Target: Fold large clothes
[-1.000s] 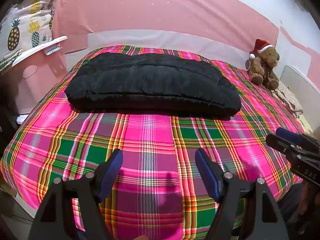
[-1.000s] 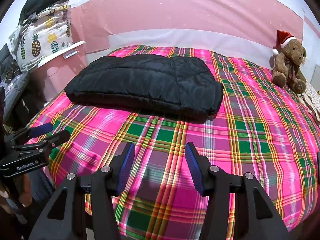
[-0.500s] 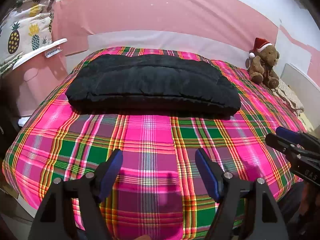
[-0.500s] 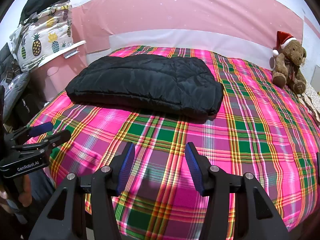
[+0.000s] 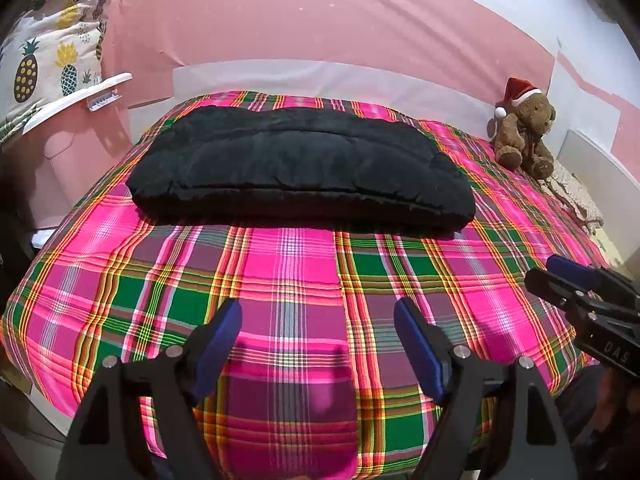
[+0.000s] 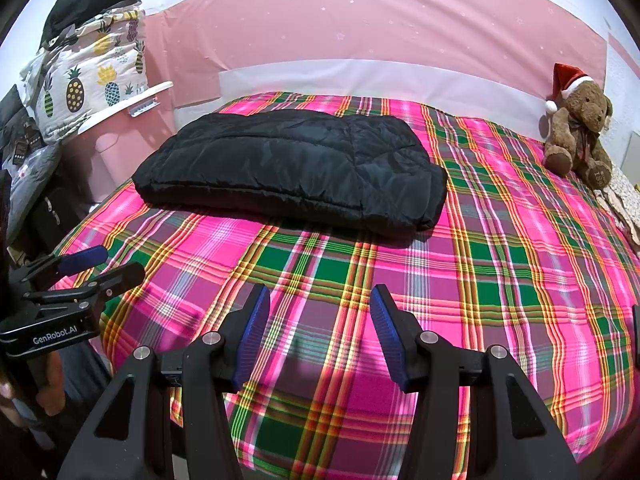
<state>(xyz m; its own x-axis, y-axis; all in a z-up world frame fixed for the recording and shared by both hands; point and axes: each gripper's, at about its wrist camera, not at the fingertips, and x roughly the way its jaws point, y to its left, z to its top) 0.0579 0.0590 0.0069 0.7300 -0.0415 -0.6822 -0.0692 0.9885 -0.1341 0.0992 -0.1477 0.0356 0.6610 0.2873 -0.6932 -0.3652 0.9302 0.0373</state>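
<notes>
A black padded jacket (image 5: pixel 300 168) lies folded into a long flat bundle across the far half of the bed; it also shows in the right wrist view (image 6: pixel 296 168). My left gripper (image 5: pixel 318 320) is open and empty above the near edge of the plaid bedspread (image 5: pixel 288 280), well short of the jacket. My right gripper (image 6: pixel 319 308) is open and empty, also over the near edge. Each gripper shows in the other's view: the right at the right edge (image 5: pixel 560 276), the left at the left edge (image 6: pixel 100 266).
A teddy bear (image 6: pixel 578 124) in a Santa hat sits at the bed's far right corner by the pink wall. A pineapple-print cushion (image 6: pixel 88 84) rests on a pink cabinet at the left. Lace fabric (image 5: pixel 576 196) lies on the bed's right edge.
Both grippers have stayed open. The left wrist view has shifted slightly, so the jacket sits a little lower in it. The jacket has not moved on the bed.
</notes>
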